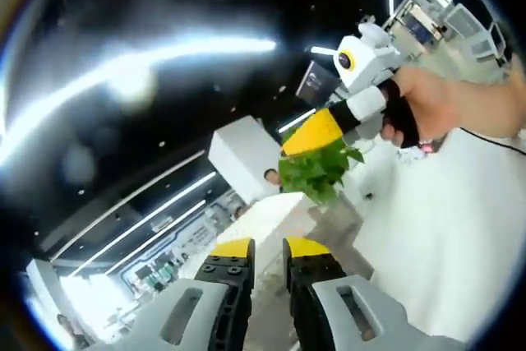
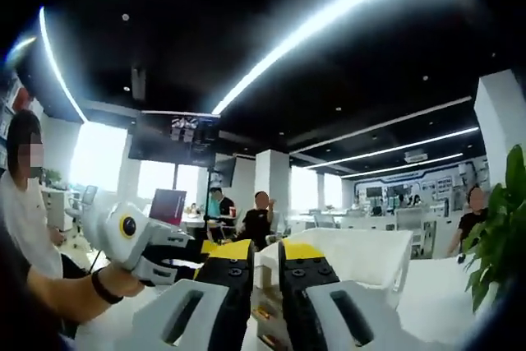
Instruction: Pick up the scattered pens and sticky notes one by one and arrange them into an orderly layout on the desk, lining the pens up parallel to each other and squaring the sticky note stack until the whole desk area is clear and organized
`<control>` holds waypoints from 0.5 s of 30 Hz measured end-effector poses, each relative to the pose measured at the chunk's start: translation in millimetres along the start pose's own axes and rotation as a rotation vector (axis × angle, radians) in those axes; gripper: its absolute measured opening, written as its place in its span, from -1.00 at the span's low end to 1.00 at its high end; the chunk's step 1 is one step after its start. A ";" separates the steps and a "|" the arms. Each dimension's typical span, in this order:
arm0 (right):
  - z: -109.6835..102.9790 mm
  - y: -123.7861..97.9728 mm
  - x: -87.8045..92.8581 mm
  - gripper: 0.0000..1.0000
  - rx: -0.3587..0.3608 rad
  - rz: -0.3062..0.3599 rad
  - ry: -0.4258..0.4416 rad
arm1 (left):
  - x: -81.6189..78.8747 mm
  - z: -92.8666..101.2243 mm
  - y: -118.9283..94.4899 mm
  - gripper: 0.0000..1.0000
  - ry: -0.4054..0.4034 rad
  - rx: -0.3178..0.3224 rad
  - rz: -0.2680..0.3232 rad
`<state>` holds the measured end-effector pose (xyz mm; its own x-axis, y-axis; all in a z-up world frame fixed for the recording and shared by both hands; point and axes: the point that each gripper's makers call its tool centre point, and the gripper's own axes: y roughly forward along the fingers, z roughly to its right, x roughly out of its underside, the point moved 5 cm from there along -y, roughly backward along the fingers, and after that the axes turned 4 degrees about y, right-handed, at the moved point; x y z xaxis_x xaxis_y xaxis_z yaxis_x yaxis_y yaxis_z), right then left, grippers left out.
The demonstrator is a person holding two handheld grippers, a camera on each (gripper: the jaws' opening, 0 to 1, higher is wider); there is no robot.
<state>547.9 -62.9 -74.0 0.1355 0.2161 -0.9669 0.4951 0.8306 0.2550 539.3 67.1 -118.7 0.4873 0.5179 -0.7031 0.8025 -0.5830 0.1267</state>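
Yellow-tipped left gripper [image 1: 267, 254] and right gripper [image 2: 265, 254] were raised toward the ceiling (jaws slightly parted, holding nothing); green plant [image 1: 319, 168] nearby.

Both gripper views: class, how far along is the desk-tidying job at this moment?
Done: nothing can be confirmed; both views tilt up toward ceiling lights. In hand: nothing; the left gripper and right gripper have jaws slightly apart, empty. Left: seemingly all the pen lining and note squaring.

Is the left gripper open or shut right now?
Open. In the left gripper view the left gripper shows a gap between its yellow-tipped jaws, with nothing held between them.
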 end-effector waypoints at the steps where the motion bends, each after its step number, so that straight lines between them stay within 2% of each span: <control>1: -2.8 -4.3 1.6 -0.73 0.002 0.003 -0.009 | 2.4 5.8 -5.8 -0.70 0.001 0.008 -0.010; 5: -6.1 -15.2 16.3 -0.72 0.007 -0.005 -0.012 | 8.0 14.6 -23.3 -0.70 0.007 0.001 -0.024; 6: -5.5 -19.4 26.3 -0.72 0.010 -0.001 0.004 | 8.2 14.8 -24.5 -0.70 0.006 -0.002 -0.023; 9: -7.2 -25.7 44.3 -0.71 -0.002 0.002 0.043 | 10.5 18.7 -38.3 -0.70 -0.030 -0.039 0.008; 12: -10.1 -30.0 53.0 -0.71 -0.010 0.002 0.054 | 14.2 24.1 -49.8 -0.70 -0.059 -0.072 0.072; 15: -11.1 -34.1 56.8 -0.70 0.002 0.023 0.066 | 29.7 26.9 -56.9 -0.69 -0.085 -0.115 0.071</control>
<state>529.2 -73.2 -137.6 0.0905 0.2685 -0.9590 0.4942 0.8239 0.2773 498.8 98.8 -165.6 0.5176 0.4202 -0.7453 0.8033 -0.5386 0.2542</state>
